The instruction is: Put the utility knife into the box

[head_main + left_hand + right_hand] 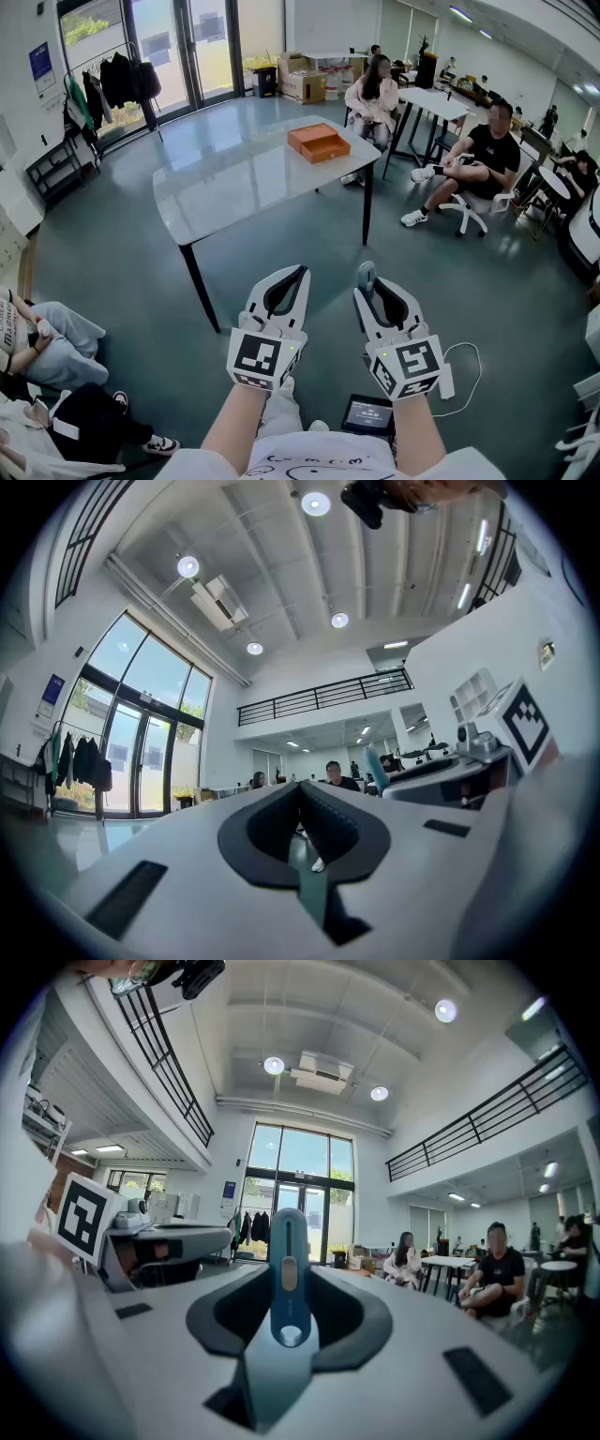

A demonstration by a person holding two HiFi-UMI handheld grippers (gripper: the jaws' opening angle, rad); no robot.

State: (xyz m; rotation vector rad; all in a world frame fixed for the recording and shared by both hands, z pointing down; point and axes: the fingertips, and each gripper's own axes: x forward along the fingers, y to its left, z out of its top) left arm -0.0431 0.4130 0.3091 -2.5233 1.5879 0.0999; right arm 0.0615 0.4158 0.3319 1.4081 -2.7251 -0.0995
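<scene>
The blue utility knife stands upright between the jaws of my right gripper, which is shut on it; the handle pokes out past the fingertips. In the right gripper view the utility knife fills the middle of the right gripper. My left gripper is held beside it, shut, with nothing in it; in the left gripper view the left gripper has its tips touching. Both hang in the air, well short of the table. The open orange box lies on the far right part of the grey table.
Two people sit on chairs beyond the table at the right, by a white table. Another person sits low at the left. A small screen with a white cable lies on the floor by my feet. A coat rack stands at the far left.
</scene>
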